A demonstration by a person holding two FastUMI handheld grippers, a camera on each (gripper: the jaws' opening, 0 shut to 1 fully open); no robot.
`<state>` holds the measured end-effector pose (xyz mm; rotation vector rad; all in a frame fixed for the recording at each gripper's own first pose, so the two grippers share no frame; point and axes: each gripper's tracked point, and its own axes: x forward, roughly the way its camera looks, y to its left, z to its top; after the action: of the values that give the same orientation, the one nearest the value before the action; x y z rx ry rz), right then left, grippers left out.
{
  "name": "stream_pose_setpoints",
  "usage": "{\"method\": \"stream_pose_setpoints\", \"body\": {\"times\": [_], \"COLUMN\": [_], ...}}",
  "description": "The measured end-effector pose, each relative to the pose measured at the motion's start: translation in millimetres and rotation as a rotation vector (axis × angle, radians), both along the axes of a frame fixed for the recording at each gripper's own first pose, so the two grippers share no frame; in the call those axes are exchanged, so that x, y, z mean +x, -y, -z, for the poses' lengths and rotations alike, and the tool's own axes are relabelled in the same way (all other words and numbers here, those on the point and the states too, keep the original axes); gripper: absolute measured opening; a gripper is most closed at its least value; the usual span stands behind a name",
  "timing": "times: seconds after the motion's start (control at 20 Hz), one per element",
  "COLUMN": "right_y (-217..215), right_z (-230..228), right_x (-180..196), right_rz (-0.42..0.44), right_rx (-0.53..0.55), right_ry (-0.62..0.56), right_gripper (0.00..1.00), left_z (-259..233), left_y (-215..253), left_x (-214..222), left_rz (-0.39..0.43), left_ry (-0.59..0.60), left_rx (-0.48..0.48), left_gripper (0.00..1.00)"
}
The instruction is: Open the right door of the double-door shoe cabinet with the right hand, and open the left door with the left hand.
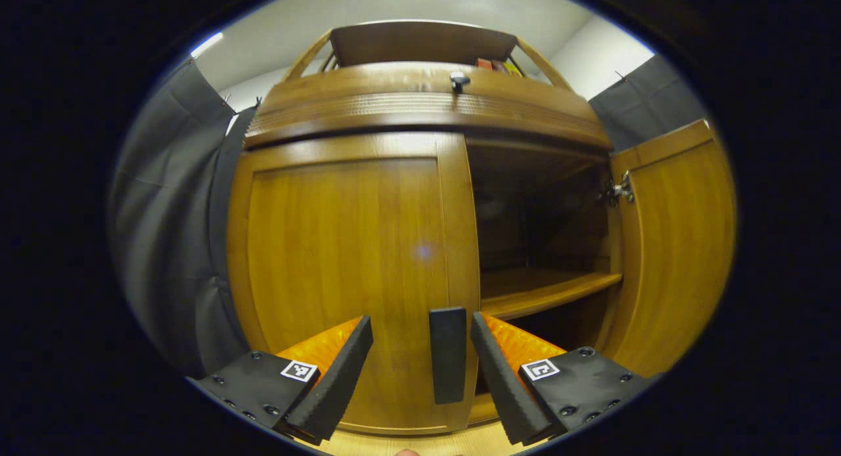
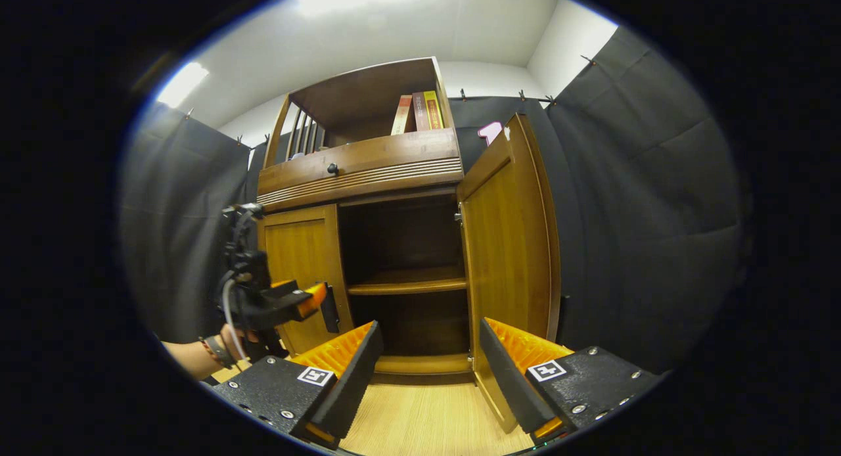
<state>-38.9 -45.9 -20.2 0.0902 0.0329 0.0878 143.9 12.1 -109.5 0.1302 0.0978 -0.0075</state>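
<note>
Pale wood-grain floor (image 2: pixel 427 420) runs right up to the shoe cabinet (image 2: pixel 368 173), which stands directly on it against the black cloth wall. Inside the open right half, a single wooden shelf (image 1: pixel 545 288) spans the compartment, its top surface bare as far as the shadow allows. Up on the open top shelf (image 2: pixel 368 101), a few books (image 2: pixel 417 112) stand upright at the right end.

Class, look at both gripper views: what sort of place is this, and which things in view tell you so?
Probably a recording booth set up like a home corner. A wooden shoe cabinet stands on a wood-look floor, books sit on its top shelf, and black cloth hangs around it as walls.
</note>
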Motion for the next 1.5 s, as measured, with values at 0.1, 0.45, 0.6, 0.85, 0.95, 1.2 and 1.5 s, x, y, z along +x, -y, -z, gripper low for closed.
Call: {"method": "stream_pose_setpoints", "body": {"times": [0.1,0.45,0.6,0.85,0.95,1.2,1.5], "right_y": [6,11,8,7,7,6,-9], "right_z": [-2,2,2,5,6,11,17], "right_x": [-2,1,3,0,-5,-15,-14], "right_rz": [0.023,0.039,0.028,0.025,0.027,0.033,-0.018], "right_rx": [-0.004,0.014,0.014,0.014,0.015,0.018,0.036], "right_ry": [0.007,0.003,0.001,-0.013,-0.019,-0.035,-0.053], "right_gripper": [0.92,0.92,0.92,0.92,0.92,0.92,0.92], "left_z": [14,16,17,19,19,14,-12], "left_y": [-3,-5,-3,19,17,14,-19], "left_x": [18,20,20,21,23,-12,-109], "left_rz": [-0.023,-0.012,-0.013,0.003,0.000,-0.060,-0.088], "left_ry": [-0.027,0.001,0.003,0.008,-0.005,-0.072,-0.076], "left_rx": [-0.016,0.008,-0.003,0.018,-0.004,-0.012,-0.007], "left_gripper": [0.97,0.98,0.96,0.51,0.39,0.33,0.32]}}
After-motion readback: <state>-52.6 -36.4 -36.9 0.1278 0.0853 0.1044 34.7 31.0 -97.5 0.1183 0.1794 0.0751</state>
